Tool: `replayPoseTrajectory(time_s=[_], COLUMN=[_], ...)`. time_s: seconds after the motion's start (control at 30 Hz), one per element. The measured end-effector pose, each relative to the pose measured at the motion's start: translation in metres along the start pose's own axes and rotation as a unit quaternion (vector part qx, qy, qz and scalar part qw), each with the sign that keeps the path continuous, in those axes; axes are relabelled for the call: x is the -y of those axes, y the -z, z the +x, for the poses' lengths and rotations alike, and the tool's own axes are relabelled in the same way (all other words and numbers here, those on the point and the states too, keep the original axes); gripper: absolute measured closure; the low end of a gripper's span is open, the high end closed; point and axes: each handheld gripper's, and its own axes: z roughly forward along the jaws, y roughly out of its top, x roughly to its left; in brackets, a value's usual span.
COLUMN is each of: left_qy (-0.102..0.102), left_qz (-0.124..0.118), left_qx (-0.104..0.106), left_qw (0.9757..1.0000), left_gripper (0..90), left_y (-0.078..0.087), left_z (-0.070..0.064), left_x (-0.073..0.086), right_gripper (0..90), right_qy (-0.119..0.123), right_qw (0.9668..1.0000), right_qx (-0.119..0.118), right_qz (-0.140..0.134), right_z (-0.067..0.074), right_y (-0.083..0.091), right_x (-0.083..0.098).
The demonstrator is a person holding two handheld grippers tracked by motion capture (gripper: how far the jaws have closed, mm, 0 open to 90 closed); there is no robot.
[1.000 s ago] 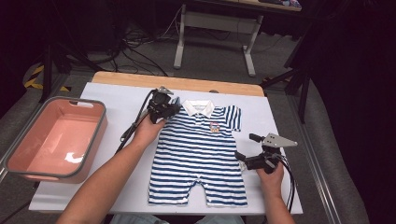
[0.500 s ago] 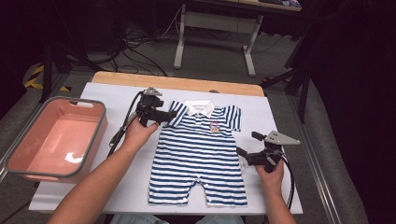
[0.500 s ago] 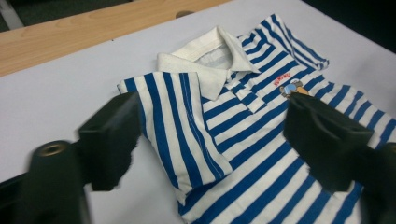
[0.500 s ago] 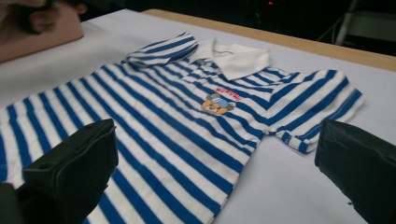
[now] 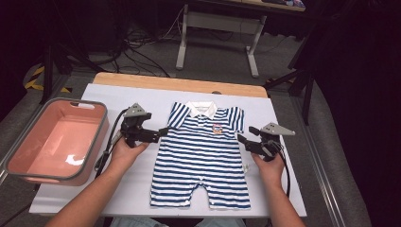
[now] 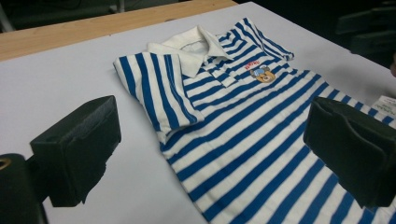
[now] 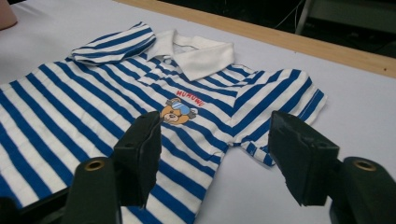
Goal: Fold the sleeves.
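A blue-and-white striped baby romper (image 5: 201, 156) with a white collar and a bear badge lies flat on the white tabletop (image 5: 142, 189). My left gripper (image 5: 160, 134) hovers at the romper's left edge, below its left sleeve (image 6: 154, 93). Its jaws have just been opening and stand wide (image 6: 210, 135), pressing on nothing. My right gripper (image 5: 247, 135) sits at the romper's right side, just under the right sleeve (image 7: 275, 100). Its jaws have just been closing; they still stand apart (image 7: 217, 135) over the striped cloth, pads clear of it.
A pink tub (image 5: 56, 137) with a grey rim stands at the table's left edge. A bare wooden strip (image 5: 179, 85) runs along the far edge. Beyond it are a grey table frame (image 5: 215, 21) and cables on the floor.
My left gripper let go at the romper's left shoulder, opened wide and drew back leftward and nearer to me. My right gripper edged in toward the romper, its jaws narrower.
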Motion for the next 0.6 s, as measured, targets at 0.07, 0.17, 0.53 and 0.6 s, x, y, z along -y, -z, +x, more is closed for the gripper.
replayPoseTrajectory(time_s=[0.07,0.17,0.53,0.6], left_qy=[-0.003,-0.005,-0.001,-0.003], left_qz=[-0.006,-0.013,-0.032,-0.030], left_qx=[-0.001,-0.005,0.002,-0.003], left_qw=[1.0000,0.9999,0.9995,0.9995], left_gripper=[6.0,7.1,8.5,8.7], left_y=[0.006,0.013,0.032,0.032], left_z=[-0.003,-0.007,-0.010,-0.010], left_x=[0.009,0.020,0.047,0.052], right_gripper=[39.6,42.5,44.9,46.4], right_qy=[-0.011,-0.022,-0.020,-0.020], right_qw=[0.9998,0.9994,0.9957,0.9948], right_qx=[0.013,0.022,0.066,0.072], right_qz=[0.009,0.017,0.061,0.070], right_z=[-0.006,-0.014,-0.033,-0.035], right_y=[-0.005,-0.012,-0.036,-0.041], right_x=[-0.003,-0.008,-0.020,-0.022])
